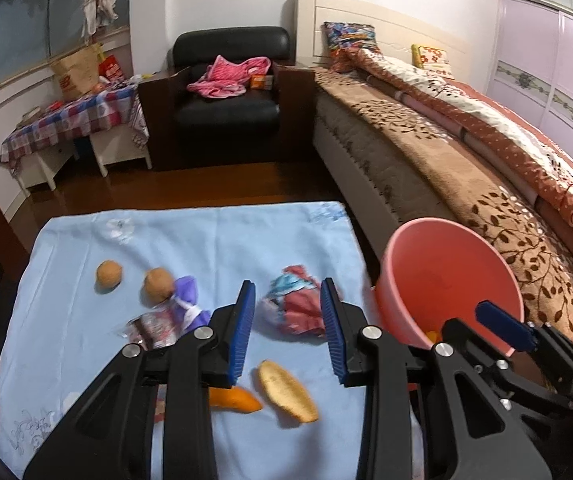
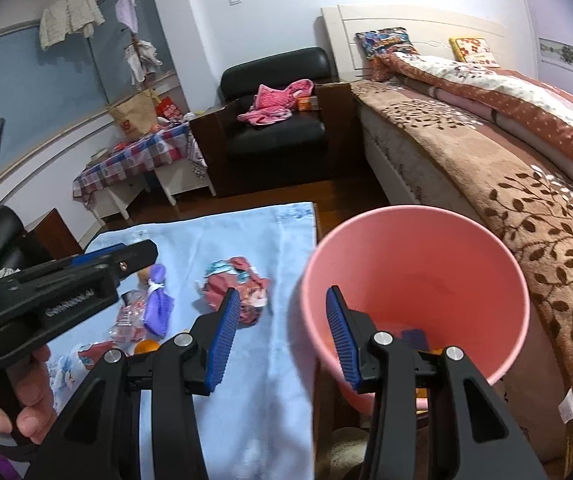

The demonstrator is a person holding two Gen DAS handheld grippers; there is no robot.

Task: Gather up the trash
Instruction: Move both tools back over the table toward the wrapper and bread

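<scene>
Trash lies on a light blue cloth: a crumpled red wrapper, a purple wrapper, a clear red wrapper, two brown balls, orange peels. My left gripper is open and empty above the cloth, just short of the red wrapper. A pink bucket stands to the right, with some scraps inside. My right gripper is open and empty, its jaws astride the bucket's near left rim. The red wrapper shows left of it.
A bed with a brown patterned cover runs along the right, close behind the bucket. A black armchair with pink clothes and a checked-cloth side table stand at the back. Dark wooden floor lies beyond the cloth.
</scene>
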